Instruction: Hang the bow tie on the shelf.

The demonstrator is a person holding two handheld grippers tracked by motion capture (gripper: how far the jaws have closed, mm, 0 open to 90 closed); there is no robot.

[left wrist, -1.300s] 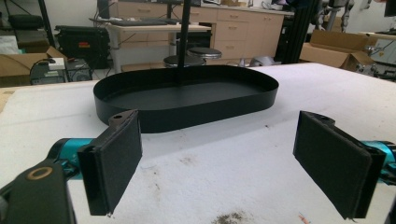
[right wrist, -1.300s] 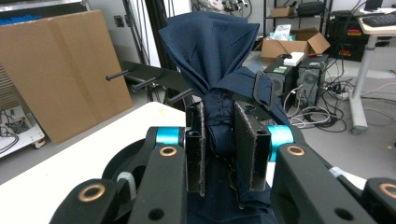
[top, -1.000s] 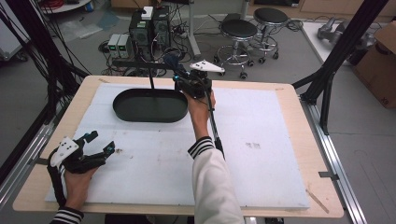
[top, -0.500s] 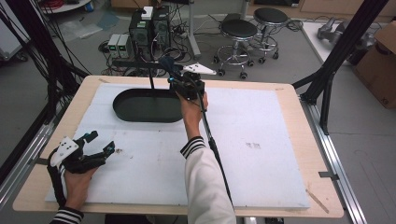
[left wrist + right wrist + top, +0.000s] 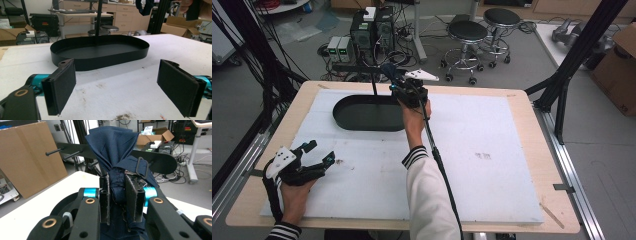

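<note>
High view first: we count two grippers, one black oval tray [image 5: 367, 114] and one white mat [image 5: 492, 150] over the wooden worktop [image 5: 532, 100]. Our left gripper [image 5: 319, 154] sits at the near-left of the mat, held in the left hand [image 5: 294, 195], well apart from the tray. Our right gripper [image 5: 398, 82] is up at the tray's far right end, right hand [image 5: 414, 112] gripping it, cable trailing back along the striped-cuff sleeve [image 5: 429, 195].

Left gripper view shows its two fingers [image 5: 61, 87] wide apart with nothing between them, just bare mat, and the tray [image 5: 100, 51] ahead with one thin black post [image 5: 98, 22] rising from it.

Right gripper view: the two fingers [image 5: 133, 197] are clamped on one piece of dark navy cloth [image 5: 112, 145], bunched up and fanning out above the fingers, with a strap and buckle [image 5: 141, 167] on it. Behind it we see a black bar with three pegs [image 5: 72, 153]. Off the worktop, two stools [image 5: 482, 30] stand on the floor.
</note>
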